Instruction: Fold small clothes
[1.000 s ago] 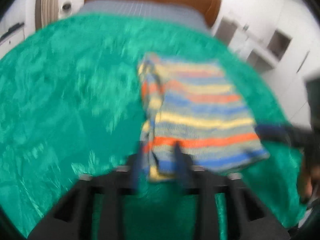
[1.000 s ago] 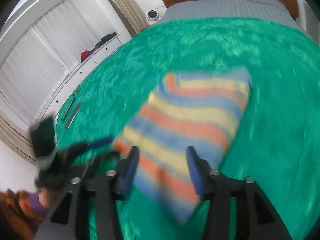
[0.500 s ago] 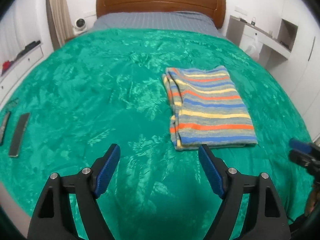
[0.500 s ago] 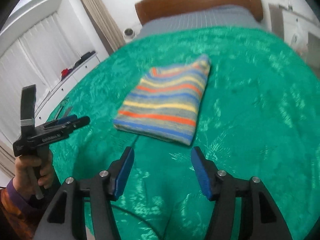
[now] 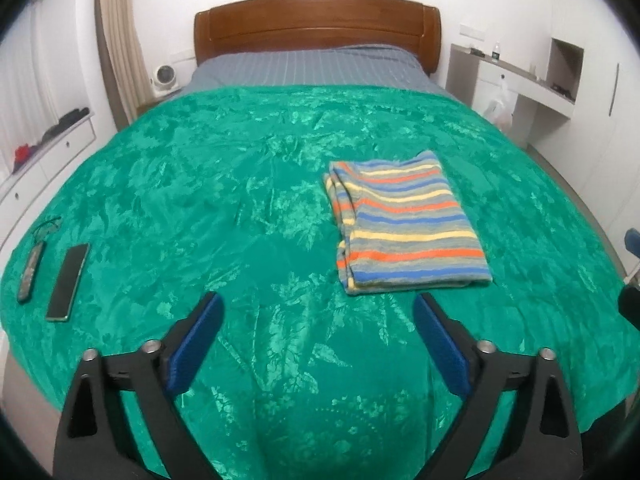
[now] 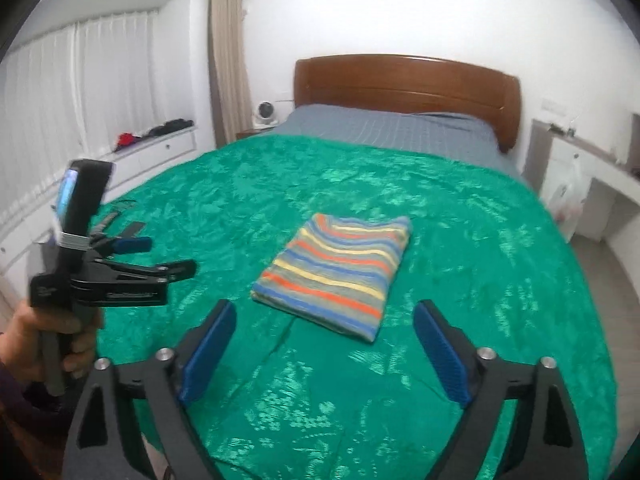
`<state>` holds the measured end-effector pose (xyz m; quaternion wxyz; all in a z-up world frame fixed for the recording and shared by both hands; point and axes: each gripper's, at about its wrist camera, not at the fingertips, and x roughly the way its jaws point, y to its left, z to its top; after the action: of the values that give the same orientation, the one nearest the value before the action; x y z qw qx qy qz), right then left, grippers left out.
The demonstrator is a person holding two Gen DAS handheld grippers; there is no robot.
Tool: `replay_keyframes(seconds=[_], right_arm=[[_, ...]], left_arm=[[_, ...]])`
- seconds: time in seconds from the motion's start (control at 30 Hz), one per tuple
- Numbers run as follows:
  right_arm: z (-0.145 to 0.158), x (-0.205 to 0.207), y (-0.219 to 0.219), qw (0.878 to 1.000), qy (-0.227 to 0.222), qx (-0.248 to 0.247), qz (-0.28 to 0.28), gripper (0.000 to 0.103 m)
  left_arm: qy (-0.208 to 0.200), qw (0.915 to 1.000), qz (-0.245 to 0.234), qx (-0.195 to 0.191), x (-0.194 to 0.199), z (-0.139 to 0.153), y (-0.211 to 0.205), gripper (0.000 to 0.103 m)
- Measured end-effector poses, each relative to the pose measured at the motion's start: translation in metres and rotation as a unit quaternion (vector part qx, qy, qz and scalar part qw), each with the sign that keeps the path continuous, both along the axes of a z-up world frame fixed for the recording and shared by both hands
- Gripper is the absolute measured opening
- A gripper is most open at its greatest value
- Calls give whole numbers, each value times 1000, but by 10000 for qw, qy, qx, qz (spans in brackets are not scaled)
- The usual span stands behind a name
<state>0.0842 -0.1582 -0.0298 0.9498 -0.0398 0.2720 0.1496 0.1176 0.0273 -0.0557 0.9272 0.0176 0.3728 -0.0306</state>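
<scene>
Striped in blue, orange, yellow and grey, the little garment (image 5: 408,228) sits folded into a tidy rectangle right of centre in the left wrist view, flat on the green bedspread (image 5: 200,200), with its layered edge facing the left of the frame. We've got both tools up off the bed: the left gripper (image 5: 316,344) hangs at the bottom of its frame with jaws spread wide and nothing between them, and the right gripper (image 6: 322,350) is the same story, jaws wide apart and empty, with the folded piece (image 6: 336,276) just above them mid-frame. From the right wrist camera we can also see the left tool side-on at the left edge, in a hand (image 6: 44,344). We'd say this fold looks done, so we're between items. Next we'd need another garment, but none shows anywhere, only a phone (image 5: 67,276) and a remote (image 5: 30,272) at the lower left. Otherwise maybe square up that slightly ragged left edge.
</scene>
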Motion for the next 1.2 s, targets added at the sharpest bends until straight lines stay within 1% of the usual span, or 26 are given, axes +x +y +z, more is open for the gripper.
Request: replay_keyframes(seconds=[0.03, 0.1, 0.2, 0.3, 0.37, 0.47, 0.7, 0.8, 0.97, 1.03, 1.07, 1.1, 1.13, 1.2], right_arm=[[-2, -1, -1, 10000, 5, -2, -53, 92], [-19, 2, -6, 9996, 103, 26, -251, 92], [-46, 8, -17, 9974, 476, 5, -545, 92], [-66, 8, -30, 9945, 737, 18, -741, 92], [-74, 6, -37, 9931, 786, -14, -868, 92], [-86, 11, -52, 9897, 913, 33, -1102, 92], [-116, 43, -84, 9762, 1262, 469, -1701, 92], [-126, 58, -94, 9715, 1296, 551, -1909, 92], [-138, 83, -102, 9679, 1318, 604, -2053, 92], [-143, 93, -103, 9684, 1301, 522, -2063, 92], [-148, 97, -103, 9688, 1318, 450, -2050, 93], [-156, 103, -105, 9682, 1395, 382, -2043, 93], [-161, 106, -107, 9675, 1433, 398, -2043, 97], [-168, 108, -109, 9688, 1396, 536, -1974, 102]], left_arm=[[40, 10000, -14, 5, 0, -7, 2, 99], [213, 9998, -18, 31, 3, -23, 6, 99], [551, 9985, 30, 50, 6, -54, 18, 99], [645, 9979, 49, -2, 5, -73, 31, 99], [717, 9974, 21, -31, 10, -83, 36, 99], [724, 9973, -60, -46, 25, -91, 38, 99], [592, 9982, -105, 53, 69, -99, 44, 99], [565, 9984, -29, -63, 90, -99, 49, 99], [537, 9984, 43, -144, 122, -99, 49, 99], [578, 9981, 94, -212, 132, -106, 51, 100], [678, 9974, 149, -187, 137, -114, 52, 102], [801, 9965, 174, -159, 142, -122, 52, 103], [874, 9959, 156, -158, 145, -130, 52, 103], [721, 9972, 148, -105, 142, -133, 50, 103]])
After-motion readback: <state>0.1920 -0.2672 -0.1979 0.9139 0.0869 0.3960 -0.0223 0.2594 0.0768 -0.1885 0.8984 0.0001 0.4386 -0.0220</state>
